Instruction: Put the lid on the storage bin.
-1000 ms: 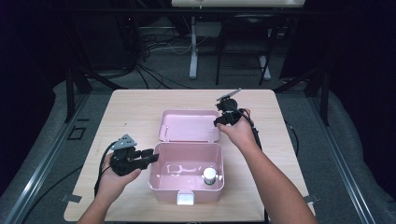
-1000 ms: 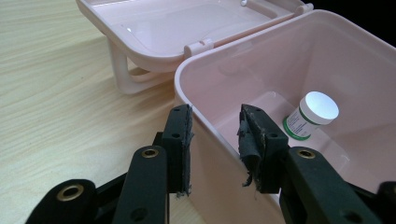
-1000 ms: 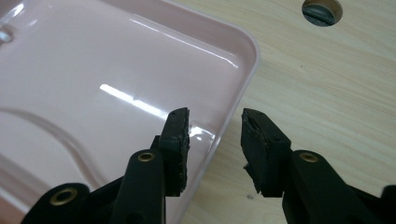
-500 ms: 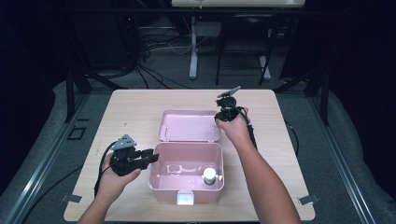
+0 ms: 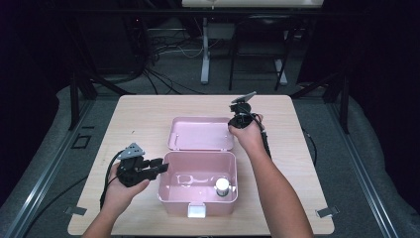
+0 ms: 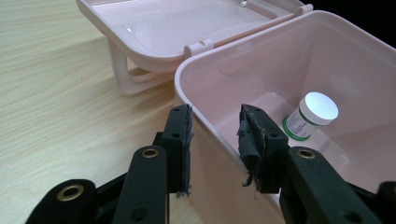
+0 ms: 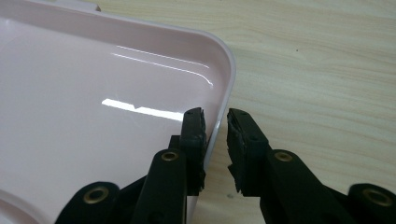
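Observation:
A pink plastic box (image 5: 198,210) stands open on the table, with its lid (image 5: 200,134) folded back flat behind it. A small white-capped bottle (image 5: 222,186) stands inside, near the right wall. My left gripper (image 5: 161,166) is open and straddles the box's left wall (image 6: 289,56), one jaw outside and one inside. The bottle (image 6: 313,116) is beyond its jaws. My right gripper (image 5: 232,126) is at the lid's right edge. Its jaws have just been closing around the lid's rim (image 7: 219,93). The inner pad is against the rim, and a thin gap remains at the outer pad.
The light wooden table (image 5: 143,119) has bare surface to the left of, right of and behind the box. Dark floor, cables and metal stands lie past the far edge. A white latch (image 5: 197,211) sits on the box's front wall.
My right gripper has sunk slightly onto the lid's right edge. The left gripper, the box and the bottle have stayed where they were.

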The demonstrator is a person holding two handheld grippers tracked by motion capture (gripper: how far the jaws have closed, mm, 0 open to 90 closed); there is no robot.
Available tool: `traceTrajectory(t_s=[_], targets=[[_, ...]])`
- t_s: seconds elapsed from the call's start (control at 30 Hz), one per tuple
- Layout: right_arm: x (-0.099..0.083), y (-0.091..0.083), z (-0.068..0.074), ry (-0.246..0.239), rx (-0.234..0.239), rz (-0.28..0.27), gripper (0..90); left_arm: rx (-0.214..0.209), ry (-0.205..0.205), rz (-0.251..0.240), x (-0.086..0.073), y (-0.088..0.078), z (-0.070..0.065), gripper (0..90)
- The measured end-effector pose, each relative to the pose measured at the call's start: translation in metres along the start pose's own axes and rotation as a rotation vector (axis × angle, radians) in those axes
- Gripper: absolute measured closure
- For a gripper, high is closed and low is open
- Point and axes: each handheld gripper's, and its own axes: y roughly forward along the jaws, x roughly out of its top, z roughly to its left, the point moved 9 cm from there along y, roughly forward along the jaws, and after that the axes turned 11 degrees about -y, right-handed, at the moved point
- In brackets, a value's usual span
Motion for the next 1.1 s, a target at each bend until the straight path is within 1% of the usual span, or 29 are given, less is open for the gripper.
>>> traceTrajectory(t_s=[0.13, 0.37, 0.5, 0.67, 0.87, 1.1], targets=[[0.000, 0.000, 0.001, 0.000, 0.003, 0.001, 80.3, 0.001, 0.000, 0.001, 0.000, 0.000, 0.000, 64.5], [0.001, -0.002, 0.002, 0.002, -0.002, 0.002, 81.4, 0.001, 0.000, 0.001, 0.000, 0.000, 0.000, 64.4], [0.002, -0.004, 0.003, -0.004, -0.009, -0.007, 81.7, 0.001, 0.000, 0.002, 0.000, 0.000, 0.000, 64.5], [0.004, -0.008, 0.003, -0.001, -0.007, -0.029, 82.2, 0.001, -0.001, 0.001, 0.000, 0.000, 0.000, 64.4], [0.004, -0.012, 0.003, -0.006, -0.010, -0.036, 82.5, 0.001, 0.000, 0.000, 0.000, 0.000, 0.000, 64.6], [0.007, -0.017, 0.004, -0.007, -0.020, -0.060, 83.3, 0.003, -0.001, -0.001, 0.000, 0.000, 0.000, 64.6]])
